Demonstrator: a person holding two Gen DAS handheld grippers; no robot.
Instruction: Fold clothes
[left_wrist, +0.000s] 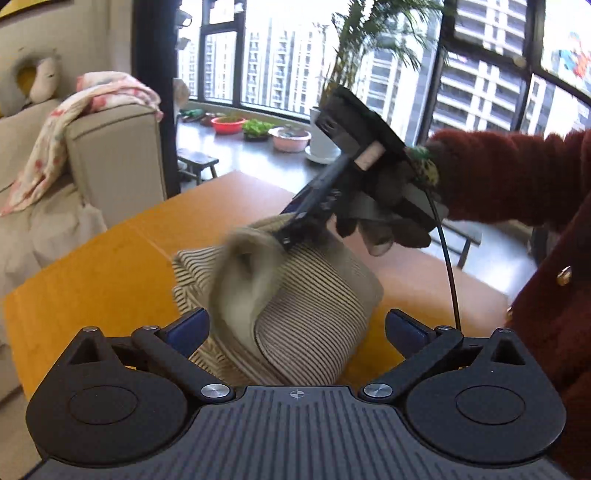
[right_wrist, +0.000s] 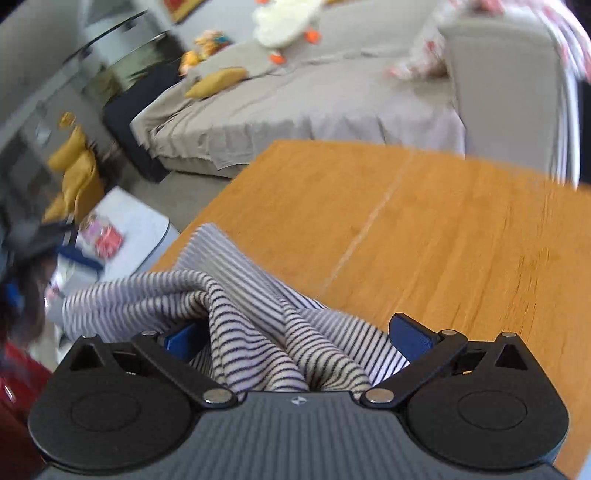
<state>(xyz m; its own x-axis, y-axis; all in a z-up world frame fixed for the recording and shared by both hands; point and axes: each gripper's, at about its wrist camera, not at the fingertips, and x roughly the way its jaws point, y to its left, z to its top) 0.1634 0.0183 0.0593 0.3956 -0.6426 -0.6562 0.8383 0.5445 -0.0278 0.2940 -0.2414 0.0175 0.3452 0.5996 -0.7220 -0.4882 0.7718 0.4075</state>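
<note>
So the striped garment (left_wrist: 295, 295) sits bunched up on the table (left_wrist: 92, 280), right in front of the left gripper (left_wrist: 295, 328) and between its spread jaws, with the right gripper (left_wrist: 295, 236) coming down onto the far side of the heap from the upper right. In the right wrist view the same cloth is piled between that gripper's wide jaws at the table's near left corner. The sofa (right_wrist: 295, 107) stands behind the table, a blanket (left_wrist: 74, 122) draped over its armrest.
</note>
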